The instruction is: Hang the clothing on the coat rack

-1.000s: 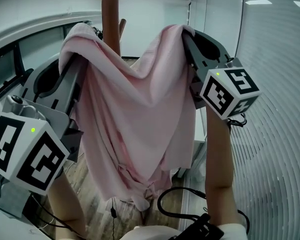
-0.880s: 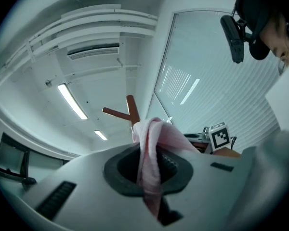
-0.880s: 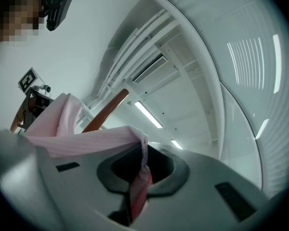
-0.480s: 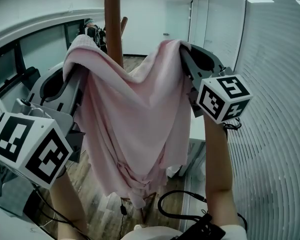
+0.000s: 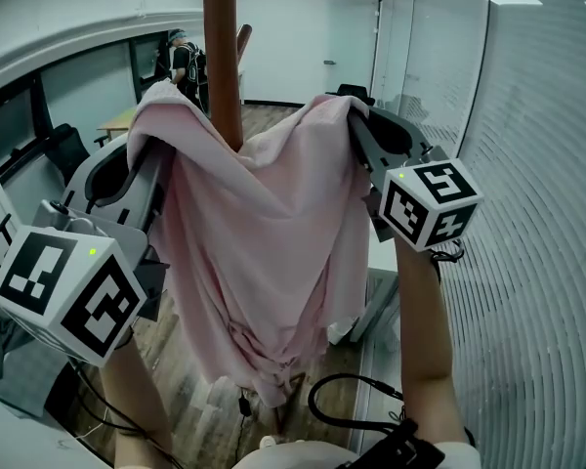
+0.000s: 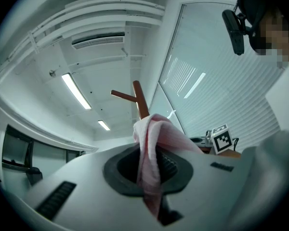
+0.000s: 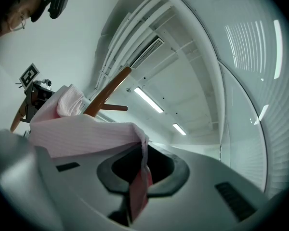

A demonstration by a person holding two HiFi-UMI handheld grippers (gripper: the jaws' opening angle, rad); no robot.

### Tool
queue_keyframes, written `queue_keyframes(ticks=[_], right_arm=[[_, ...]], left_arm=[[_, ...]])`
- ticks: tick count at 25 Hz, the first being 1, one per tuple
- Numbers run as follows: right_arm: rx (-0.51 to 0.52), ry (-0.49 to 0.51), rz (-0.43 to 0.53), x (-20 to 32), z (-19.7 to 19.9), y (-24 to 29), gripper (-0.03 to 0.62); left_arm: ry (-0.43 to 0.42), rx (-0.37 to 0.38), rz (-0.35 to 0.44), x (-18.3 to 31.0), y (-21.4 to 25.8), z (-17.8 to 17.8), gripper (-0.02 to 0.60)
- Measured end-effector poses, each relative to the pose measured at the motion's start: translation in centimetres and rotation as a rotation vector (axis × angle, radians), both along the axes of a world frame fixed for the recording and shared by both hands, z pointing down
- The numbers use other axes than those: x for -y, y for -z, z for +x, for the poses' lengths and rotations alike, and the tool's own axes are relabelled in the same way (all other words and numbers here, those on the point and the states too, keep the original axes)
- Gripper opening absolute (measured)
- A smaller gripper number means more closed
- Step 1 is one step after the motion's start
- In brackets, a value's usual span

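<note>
**Pink garment at the pole, pegs still overhead**

The pink garment [image 5: 264, 252] fills the middle of the head view. It hangs in a broad drape from two raised corners, sags in a V between them and gathers to a bunch at the bottom. It is not on the rack: only the two tools carry it.

Just beyond the sag, on the far side, rises the brown pole of the coat rack [image 5: 222, 57]. Over the last second the V has sunk lower against that pole, so more wood shows above the cloth. The two held corners have also drawn slightly closer together, and the rack's side branch has slid to the top edge of the head view. I judge from this that the cloth has been brought up to the pole but sits below the hanging points. A lift up and over is probably still to come.

The left gripper [image 5: 146, 154] has the left corner and the right gripper [image 5: 363, 130] the right one. In each gripper view the jaws are pressed onto a fold of pink fabric that runs down through the gap.

Nearer, a marker cube [image 5: 68, 291] rides on the left tool. Smallest, a peg [image 6: 124, 96] stands above the pinched cloth in the left gripper view, apart from it.
</note>
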State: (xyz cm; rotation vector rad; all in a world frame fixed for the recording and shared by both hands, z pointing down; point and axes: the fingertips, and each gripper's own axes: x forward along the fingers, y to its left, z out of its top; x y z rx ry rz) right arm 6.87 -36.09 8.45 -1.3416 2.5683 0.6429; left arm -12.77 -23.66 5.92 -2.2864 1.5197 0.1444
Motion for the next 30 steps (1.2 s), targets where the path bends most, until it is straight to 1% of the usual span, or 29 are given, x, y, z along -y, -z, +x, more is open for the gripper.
queue_keyframes(ticks=[6, 12, 15, 19, 30], right_arm=[[-0.014, -0.003, -0.033, 0.2, -0.2, -1.8, 0.037], [-0.023, -0.006, -0.053, 0.4, -0.6, -4.6, 0.037], [-0.027, -0.009, -0.062, 0.3, -0.6, -5.0, 0.036], [-0.033, -0.016, -0.074, 0.1, -0.5, -5.5, 0.037], [-0.061, -0.017, -0.109, -0.4, -1.2, -7.2, 0.037]], left_arm=[[-0.005, 0.015, -0.027, 0.3, -1.1, 0.6, 0.026], [-0.008, 0.019, -0.049, 0.7, -3.5, 0.3, 0.026], [-0.021, 0.006, -0.063, 0.9, -4.0, 0.3, 0.026], [-0.020, 0.025, -0.080, 0.8, -4.0, 0.6, 0.026], [-0.033, 0.018, -0.125, 1.0, -5.1, 0.5, 0.026]])
